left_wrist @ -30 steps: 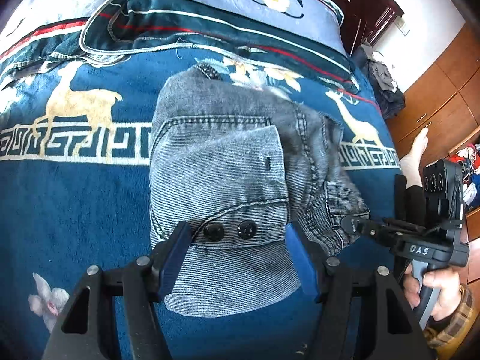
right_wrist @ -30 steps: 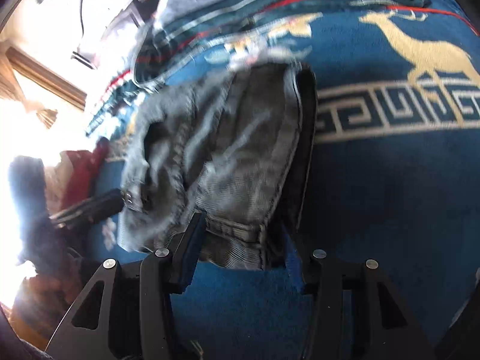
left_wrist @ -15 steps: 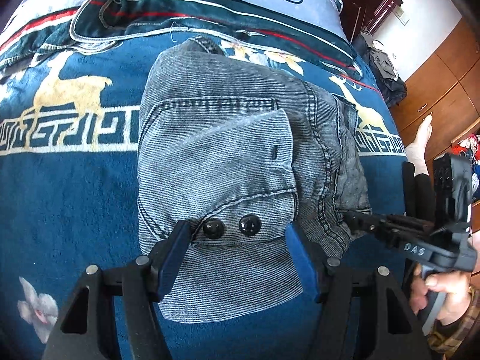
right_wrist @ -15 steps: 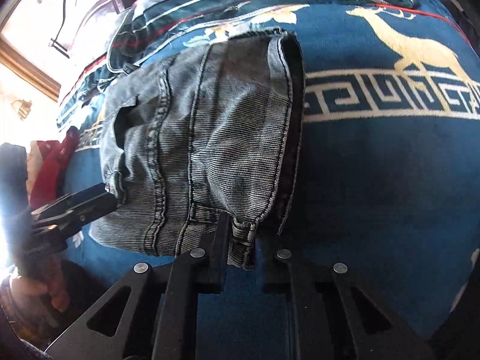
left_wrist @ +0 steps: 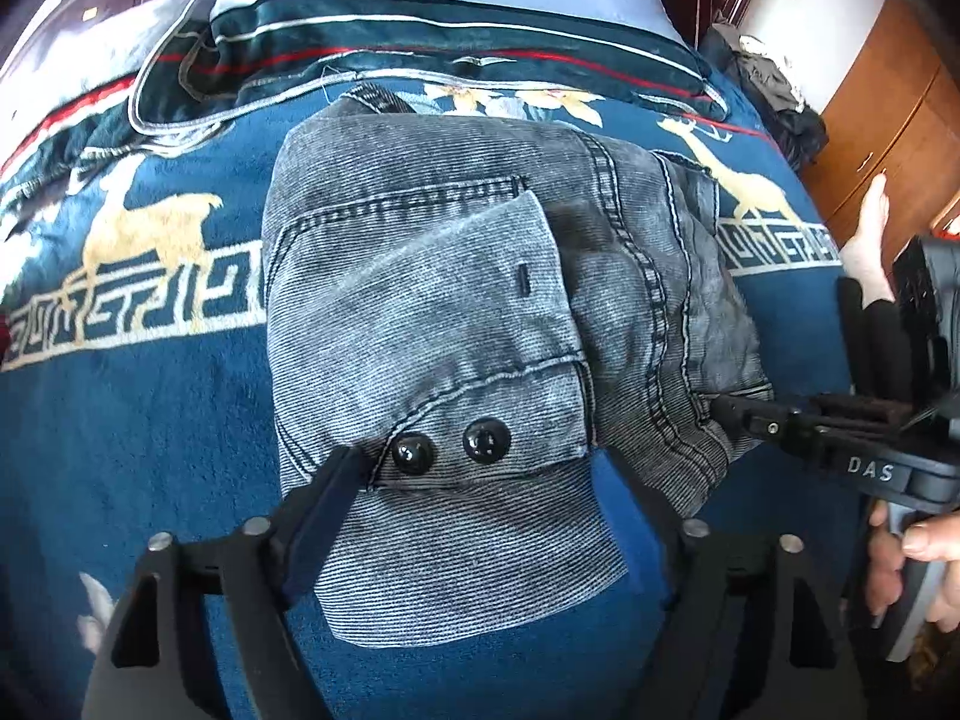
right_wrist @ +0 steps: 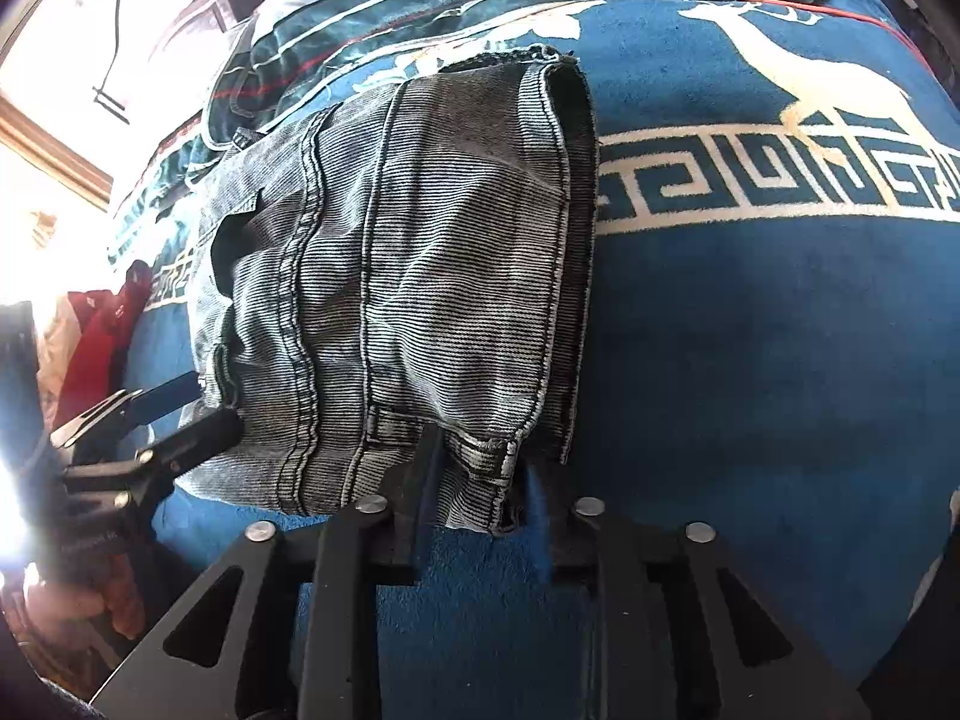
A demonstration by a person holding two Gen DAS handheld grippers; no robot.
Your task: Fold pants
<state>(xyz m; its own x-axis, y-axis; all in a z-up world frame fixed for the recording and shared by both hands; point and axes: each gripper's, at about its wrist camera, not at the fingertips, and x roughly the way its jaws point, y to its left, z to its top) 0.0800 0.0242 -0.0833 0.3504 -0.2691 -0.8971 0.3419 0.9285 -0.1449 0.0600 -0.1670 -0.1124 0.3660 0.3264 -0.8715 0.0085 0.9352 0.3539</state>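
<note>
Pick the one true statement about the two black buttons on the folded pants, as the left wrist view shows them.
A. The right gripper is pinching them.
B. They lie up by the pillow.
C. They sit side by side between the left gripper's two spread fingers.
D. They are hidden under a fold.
C: the buttons lie side by side on the near flap of the pants, in plain sight between the spread fingers of the left gripper.

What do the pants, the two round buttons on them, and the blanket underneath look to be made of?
Pants: grey washed denim or fine corduroy, going by the thin ribbed lines, faded patches and doubled topstitched seams. Buttons: glossy black, likely plastic, though coated metal is possible; they show small highlights. Blanket: soft plush fleece, matte, with a short fuzzy pile and a woven-looking cream deer and key pattern.
</note>
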